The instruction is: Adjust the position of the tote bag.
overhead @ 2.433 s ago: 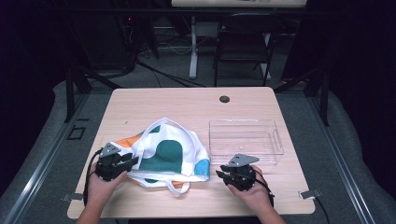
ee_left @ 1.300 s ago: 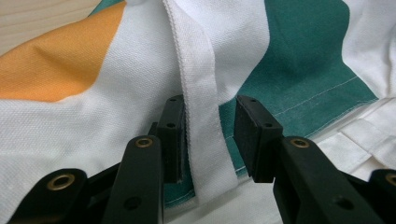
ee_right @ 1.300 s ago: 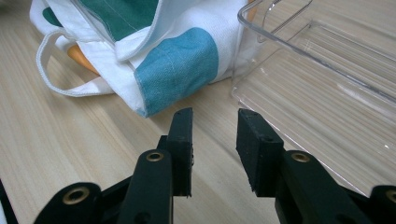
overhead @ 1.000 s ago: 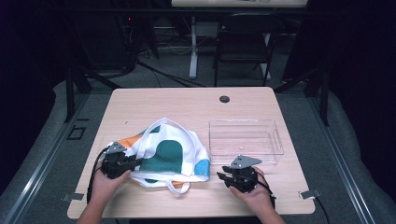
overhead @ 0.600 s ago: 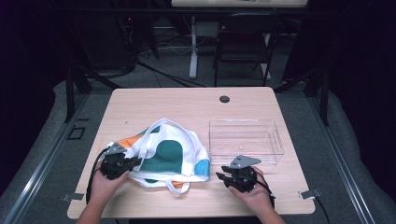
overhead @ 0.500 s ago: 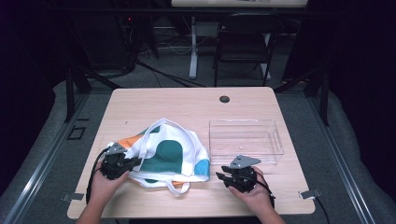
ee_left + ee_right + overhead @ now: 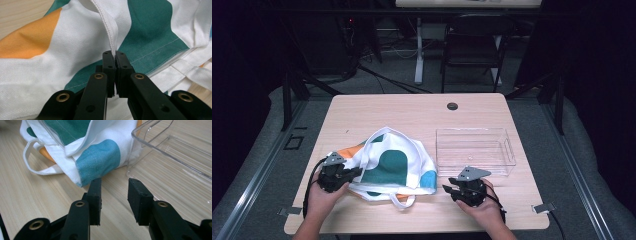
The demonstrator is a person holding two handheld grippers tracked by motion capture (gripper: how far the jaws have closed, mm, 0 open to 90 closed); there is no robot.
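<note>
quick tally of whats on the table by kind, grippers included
cloth tote bag: 1
clear plastic bin: 1
grippers: 2, the left gripper and the right gripper
round dark grommet in the tabletop: 1
total: 5

Black fingers [image 7: 110,67], brass rivets, trailing cables
</note>
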